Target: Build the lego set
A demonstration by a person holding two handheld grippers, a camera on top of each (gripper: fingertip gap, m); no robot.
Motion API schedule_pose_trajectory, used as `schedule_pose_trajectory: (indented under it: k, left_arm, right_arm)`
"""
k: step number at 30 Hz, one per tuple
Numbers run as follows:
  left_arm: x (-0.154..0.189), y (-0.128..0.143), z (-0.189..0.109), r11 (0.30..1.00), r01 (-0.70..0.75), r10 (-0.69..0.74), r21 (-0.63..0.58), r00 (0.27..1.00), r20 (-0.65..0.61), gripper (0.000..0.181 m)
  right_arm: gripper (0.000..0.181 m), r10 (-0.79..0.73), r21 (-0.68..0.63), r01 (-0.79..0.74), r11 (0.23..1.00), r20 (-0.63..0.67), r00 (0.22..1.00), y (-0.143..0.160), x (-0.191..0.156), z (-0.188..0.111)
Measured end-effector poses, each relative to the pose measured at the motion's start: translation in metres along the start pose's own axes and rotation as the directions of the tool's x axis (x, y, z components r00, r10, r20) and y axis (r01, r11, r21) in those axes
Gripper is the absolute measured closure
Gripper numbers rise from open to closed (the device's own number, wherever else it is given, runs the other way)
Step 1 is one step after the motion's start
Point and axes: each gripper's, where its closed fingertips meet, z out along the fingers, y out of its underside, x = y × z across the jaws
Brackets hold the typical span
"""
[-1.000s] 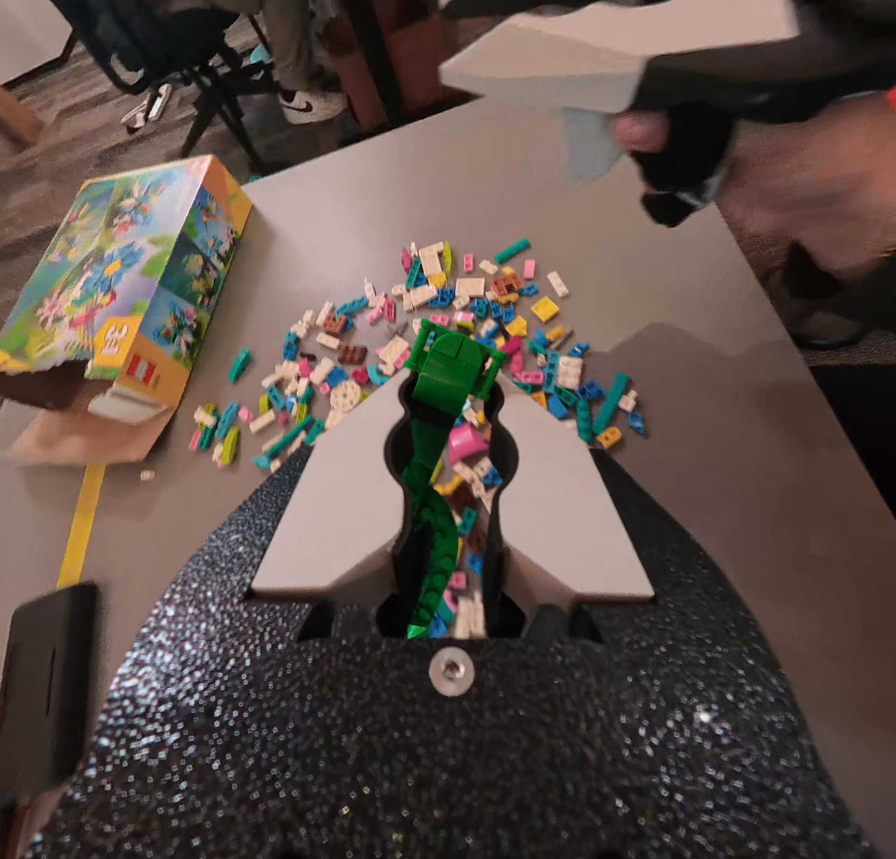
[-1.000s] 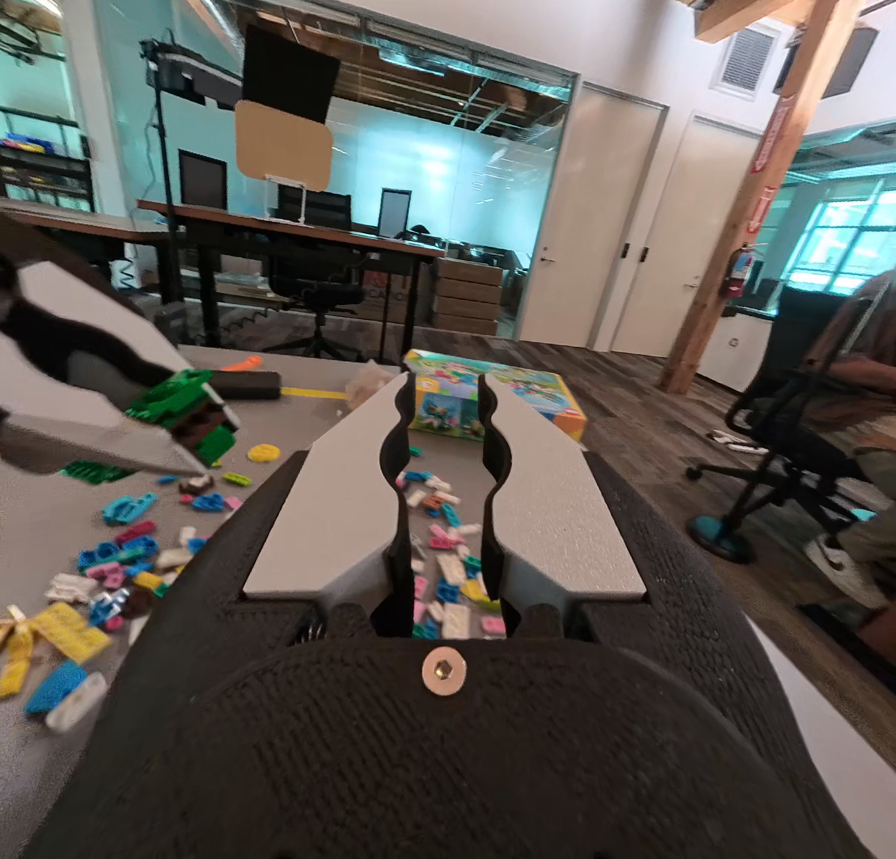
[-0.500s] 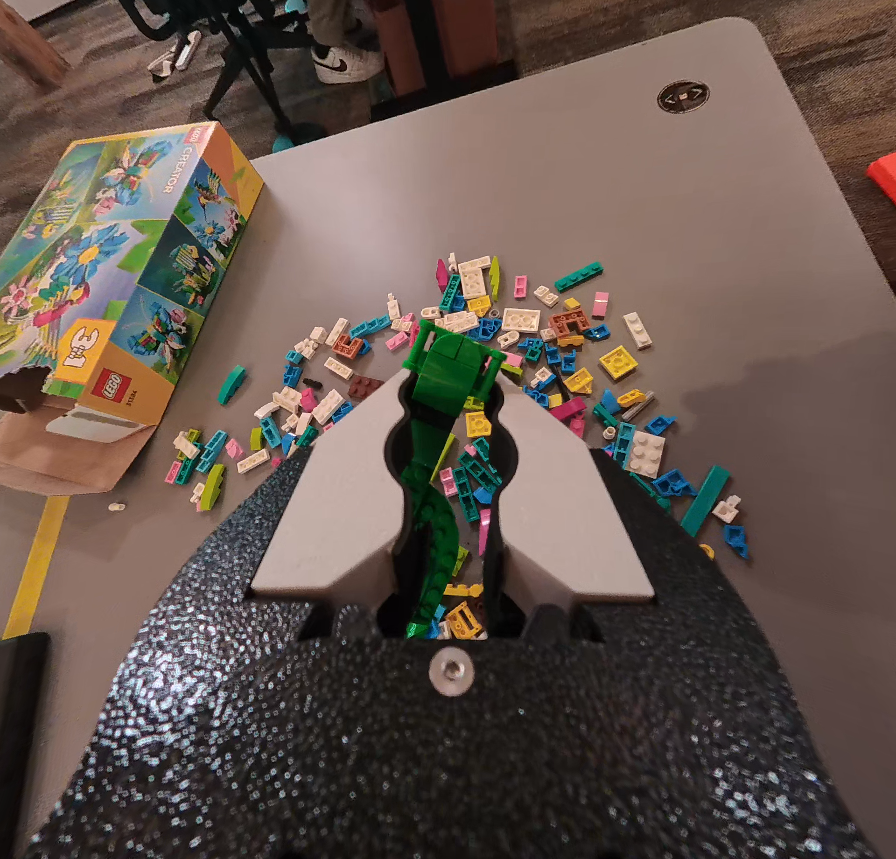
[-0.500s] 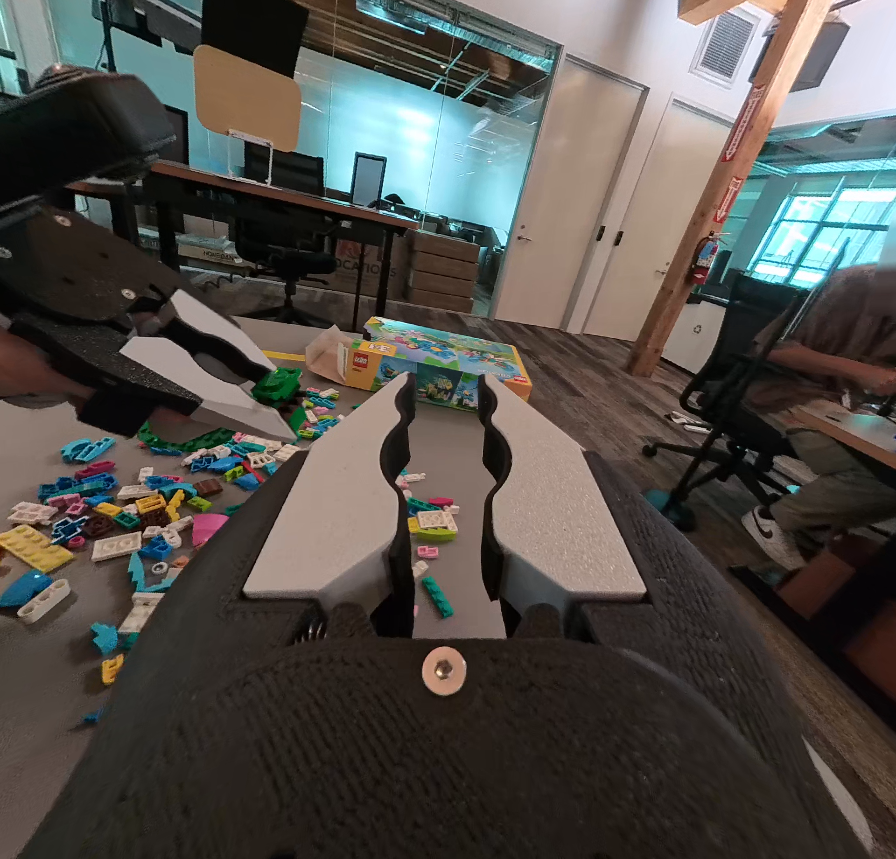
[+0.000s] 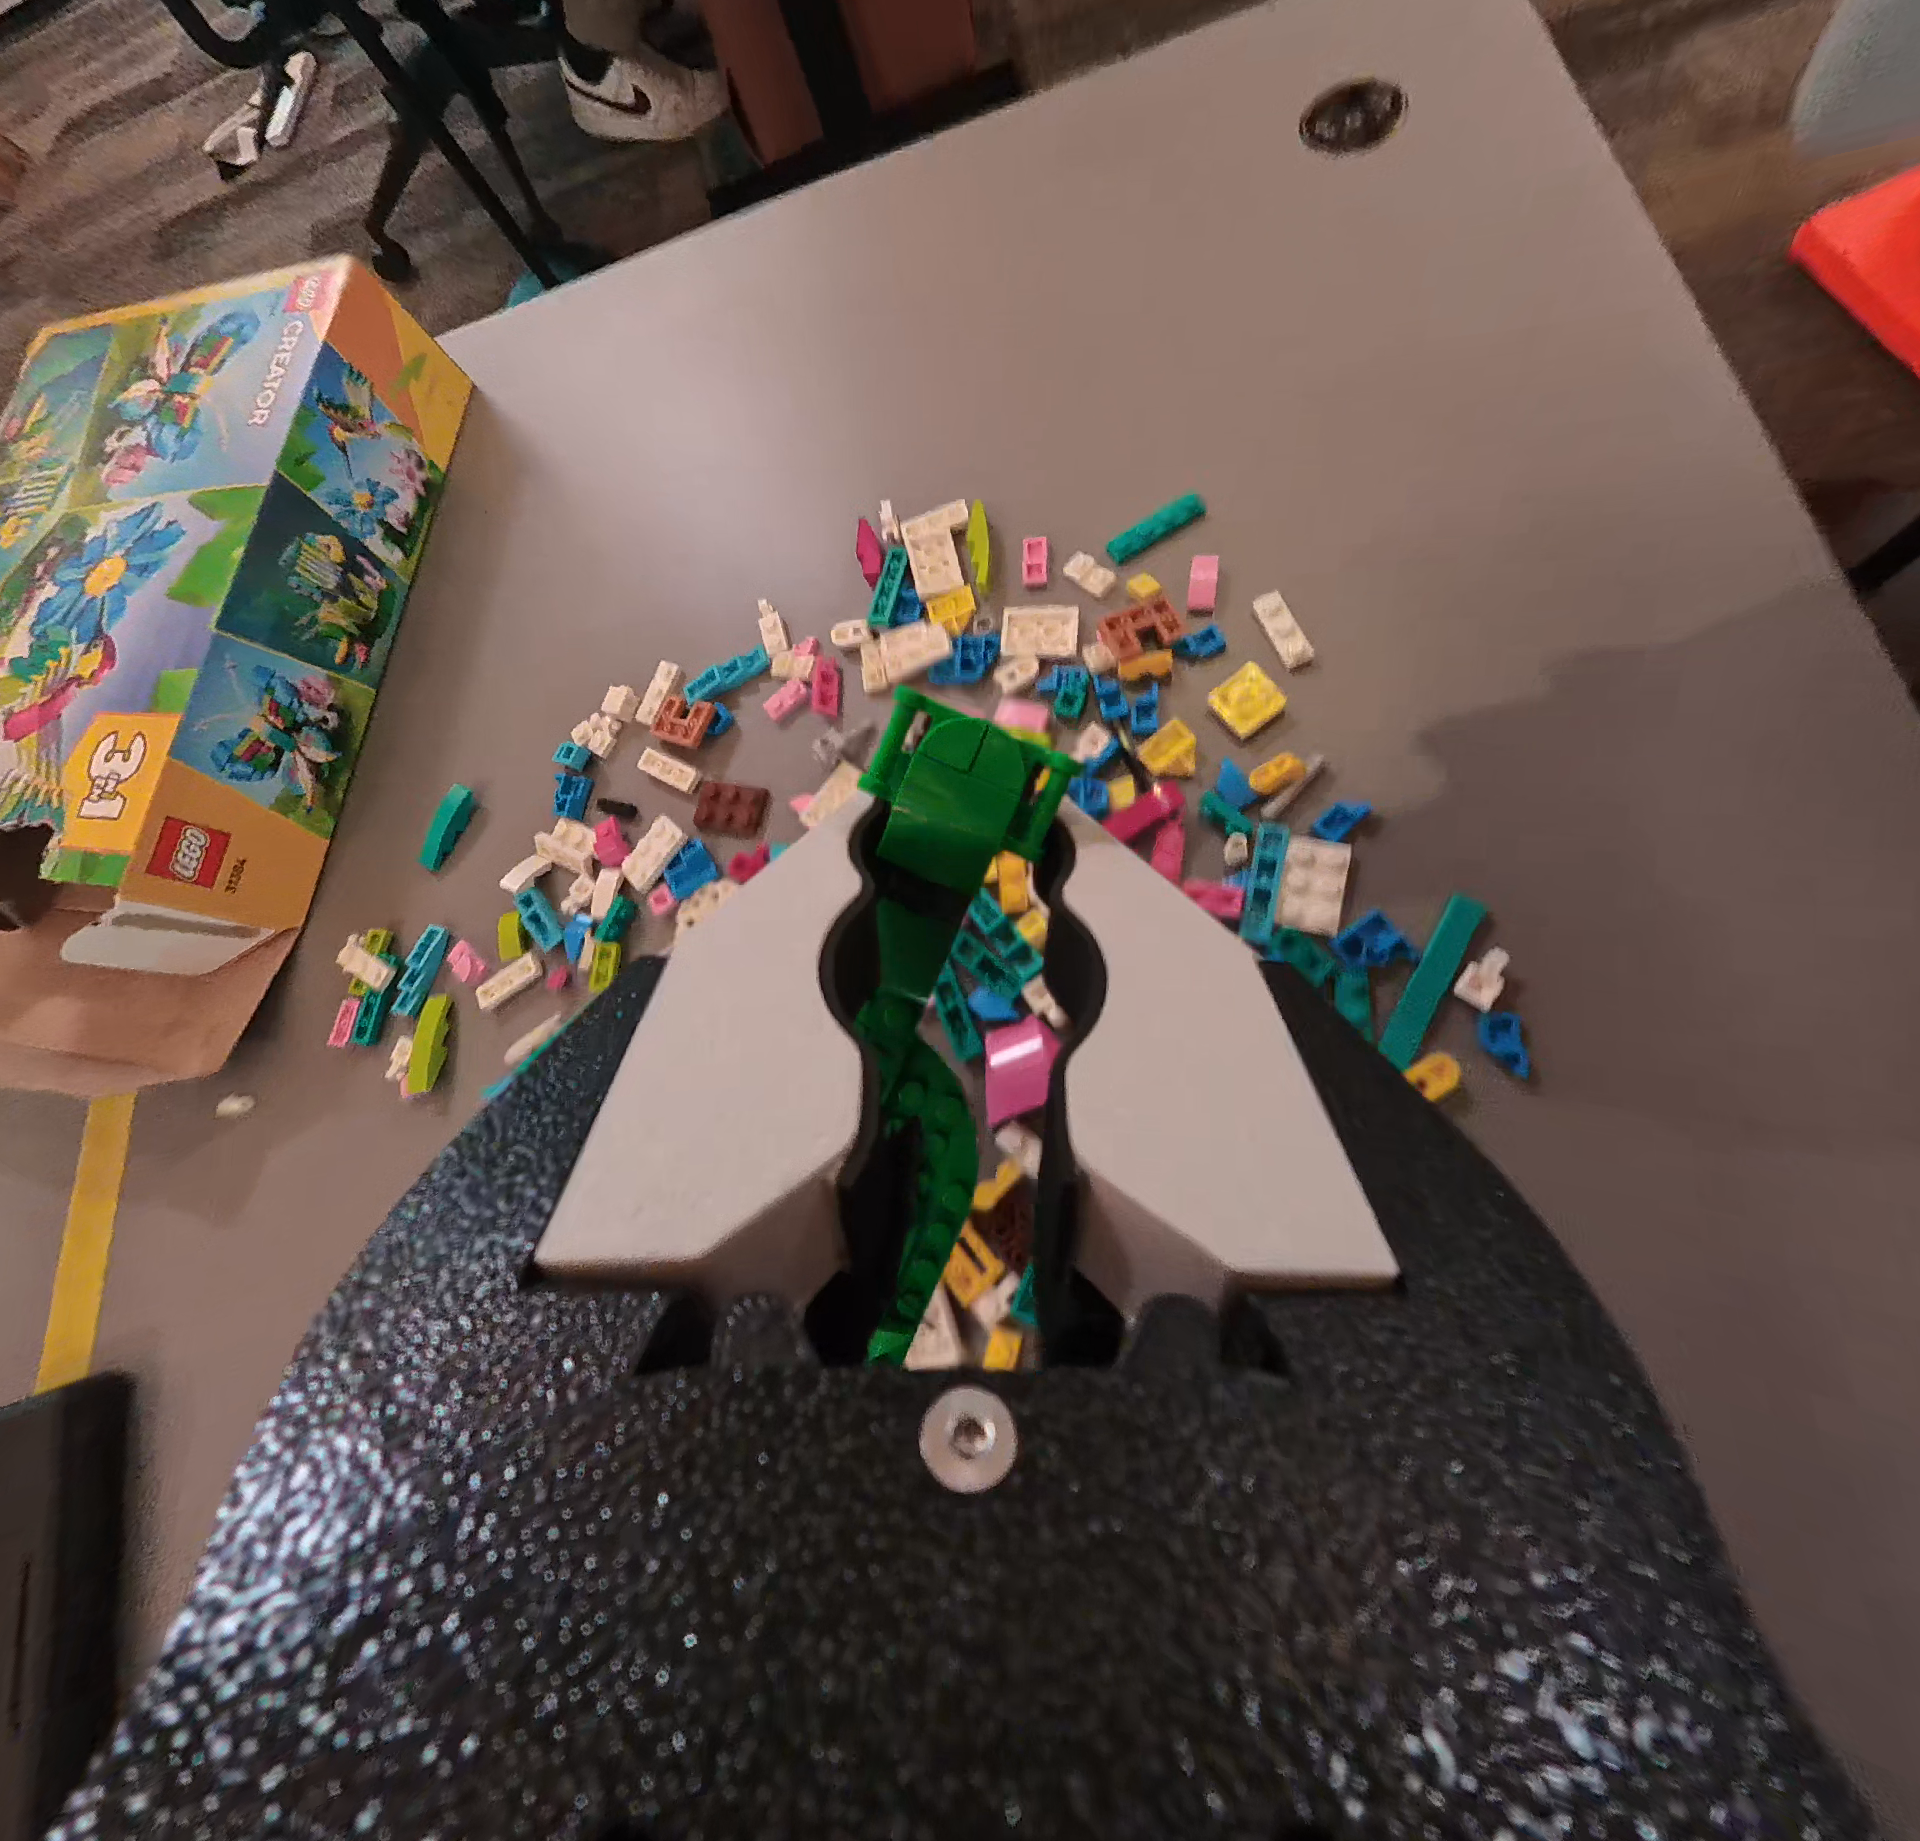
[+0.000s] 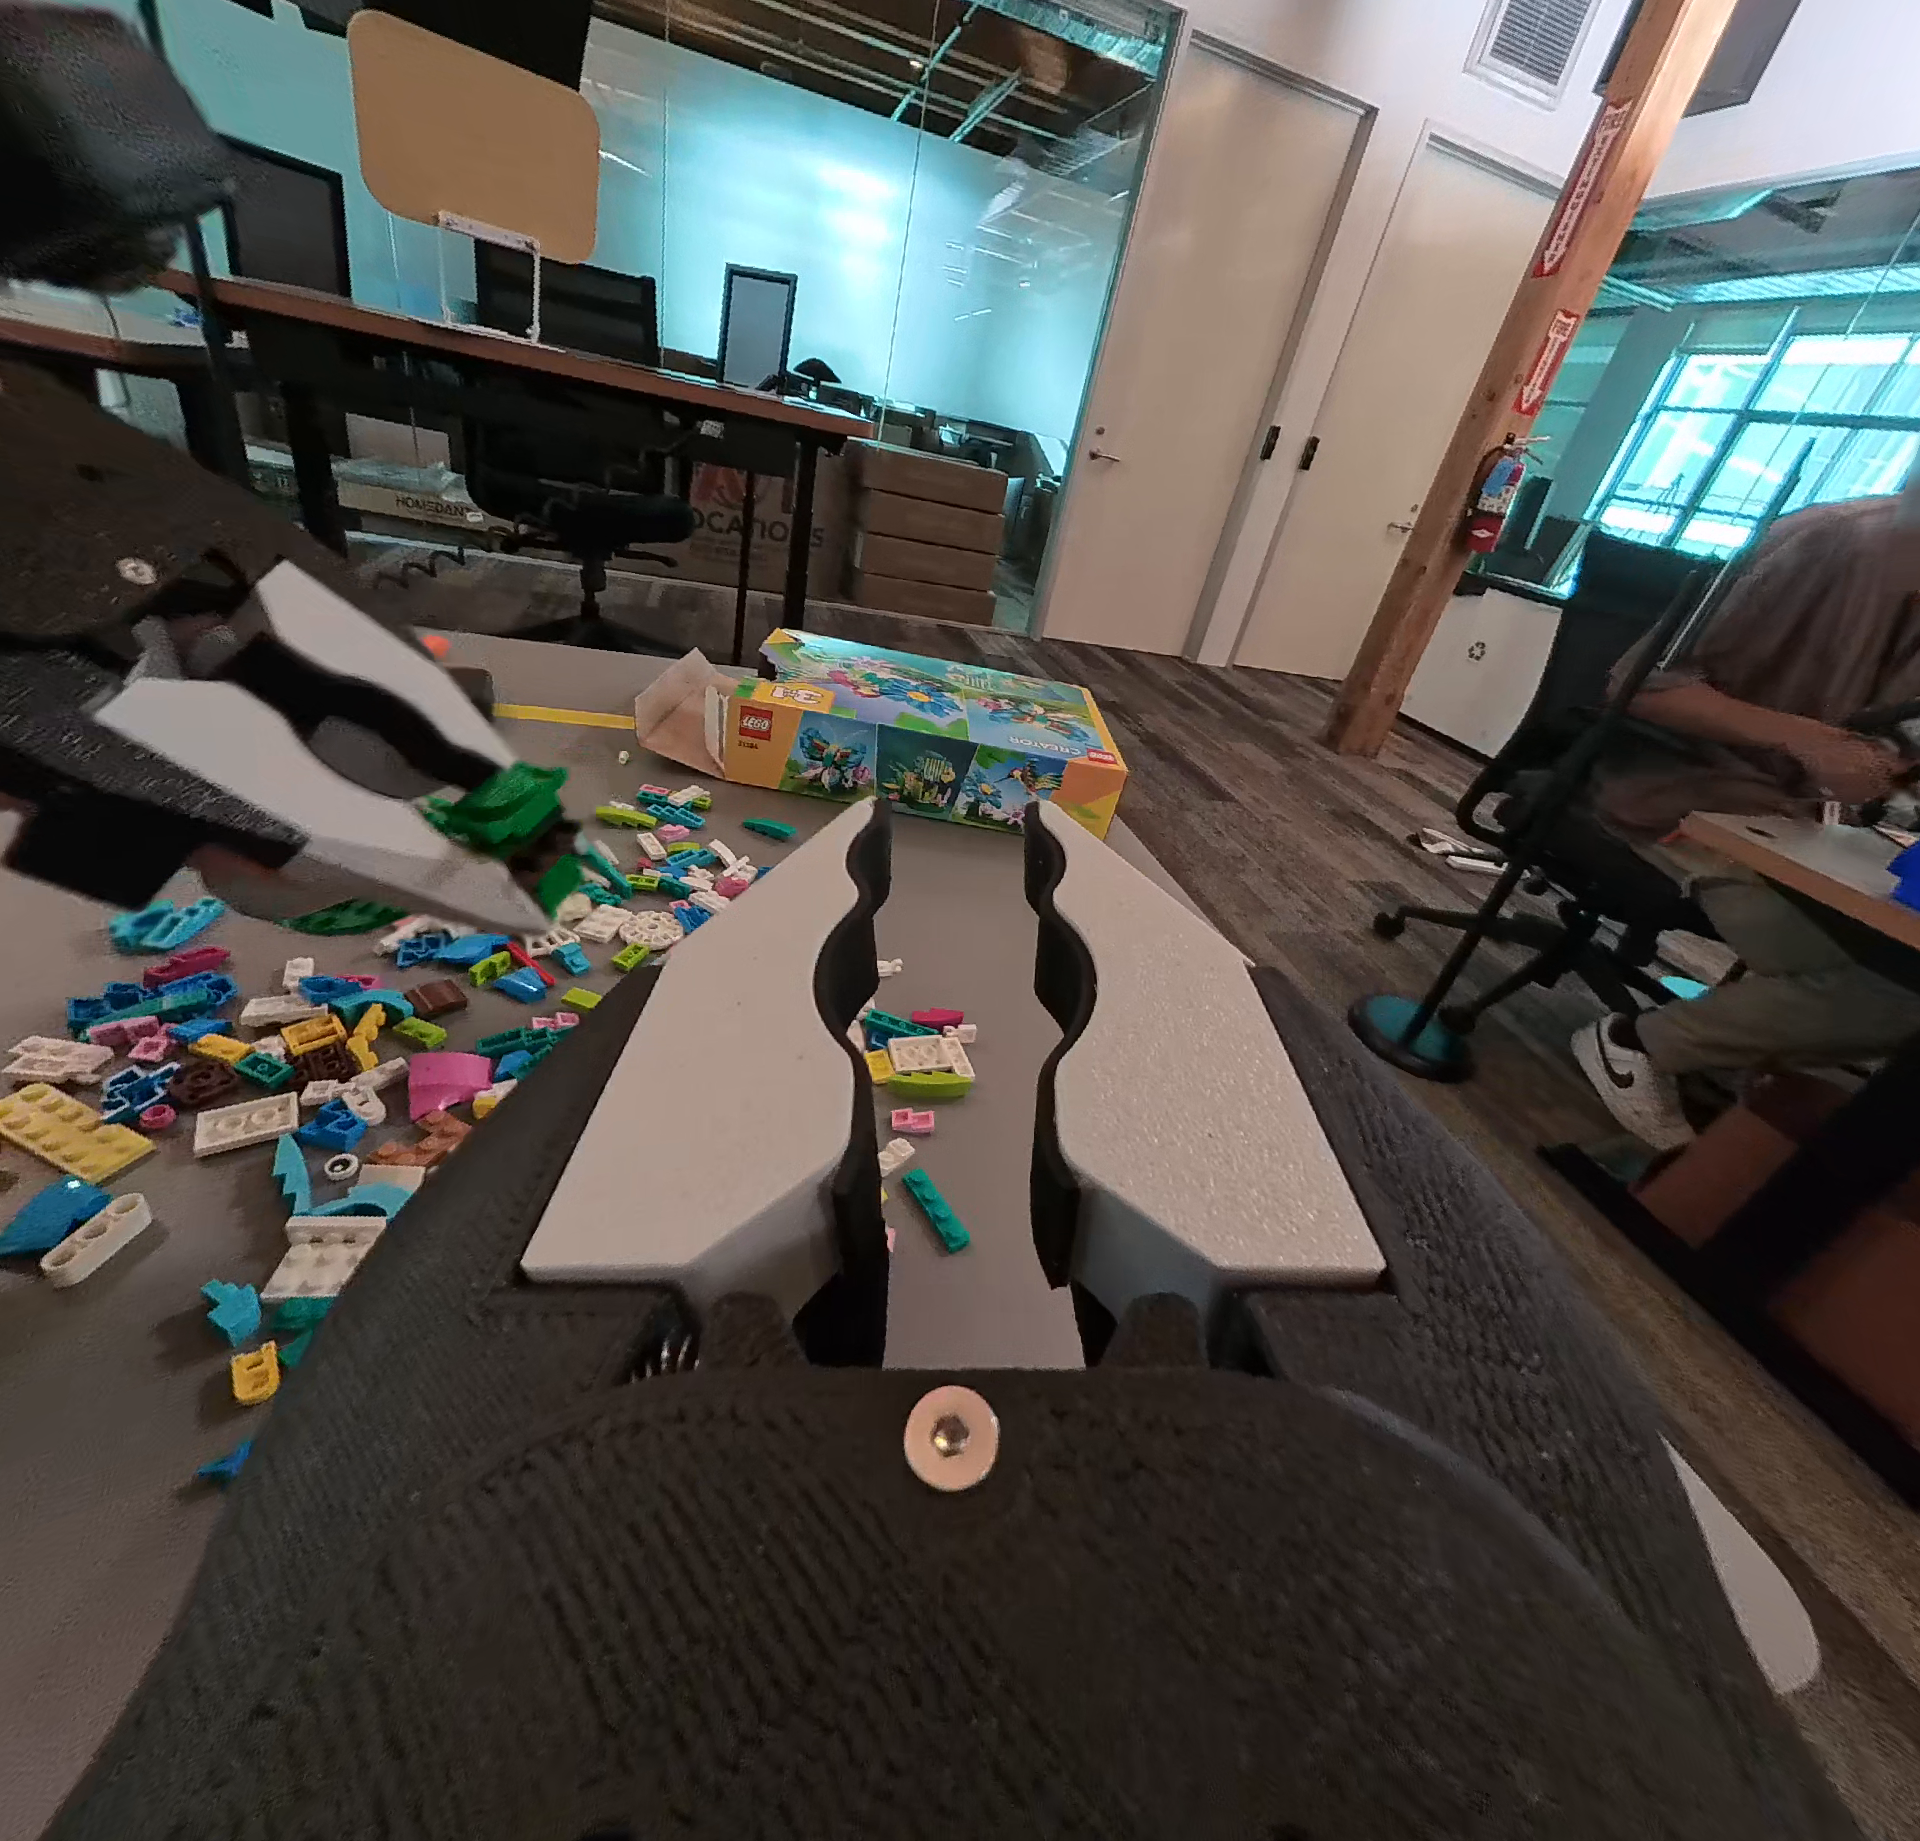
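Observation:
My left gripper [image 5: 961, 804] is shut on a green lego assembly [image 5: 956, 783], a curved stem with a rounded head that sticks out past the fingertips. It hangs above a scatter of small loose bricks [image 5: 1039, 648] on the grey table [image 5: 1039, 337]. In the right wrist view the left gripper [image 6: 520, 856] shows at the left with the green assembly [image 6: 499, 804] just above the bricks [image 6: 312, 1043]. My right gripper [image 6: 956, 809] is open and empty, low over the table to the right of the pile.
The opened lego box [image 5: 208, 586] lies at the table's left, also in the right wrist view [image 6: 914, 742]. A yellow tape strip [image 5: 83, 1241] and a black object [image 5: 62, 1583] are near left. A seated person [image 6: 1766, 752] and office chairs are beyond the edge. My right fingertips sit around 15 cm from my left ones. The black object [image 5: 62, 1583] lies some 35 cm from my left tips, 50 cm from my right tips.
The right gripper has left the left wrist view and dropped lower beside the pile. The left gripper has come closer over the bricks, still holding the green assembly.

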Motion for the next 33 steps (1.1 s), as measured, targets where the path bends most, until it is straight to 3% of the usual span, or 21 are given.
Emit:
schedule_pose_trajectory:
  k: [8,11,13,24,27,33]
  left_arm:
    - [0.008,0.085,-0.051,0.992,-0.014,0.017,-0.125,1.0,0.026,0.156]
    - [-0.001,0.102,-0.066,0.989,0.009,0.0,-0.151,0.998,0.059,0.156]
    - [-0.006,0.098,-0.067,0.989,0.021,-0.012,-0.145,0.998,0.063,0.156]
    - [-0.007,0.015,-0.028,0.993,0.105,-0.103,0.058,0.994,-0.034,0.156]
    - [0.002,0.019,-0.026,0.992,0.108,-0.104,0.069,0.993,-0.053,0.156]
    - [0.012,0.056,-0.034,0.995,0.096,-0.096,0.0,0.993,-0.064,0.156]
  right_arm:
    - [0.156,0.028,0.006,-0.028,1.0,0.032,0.999,0.001,-0.011,0.002]
    - [0.156,0.025,0.006,-0.025,1.0,0.049,0.998,0.001,-0.019,0.004]
    - [0.156,0.026,0.005,-0.026,1.0,0.057,0.998,0.001,-0.024,0.005]
    - [0.156,0.024,-0.024,-0.022,0.999,0.074,0.997,0.003,-0.034,0.005]
    - [0.156,0.026,-0.039,-0.023,0.999,0.083,0.996,0.005,-0.037,0.006]
    - [0.156,0.038,-0.053,-0.032,0.998,0.111,0.993,0.007,-0.05,0.011]
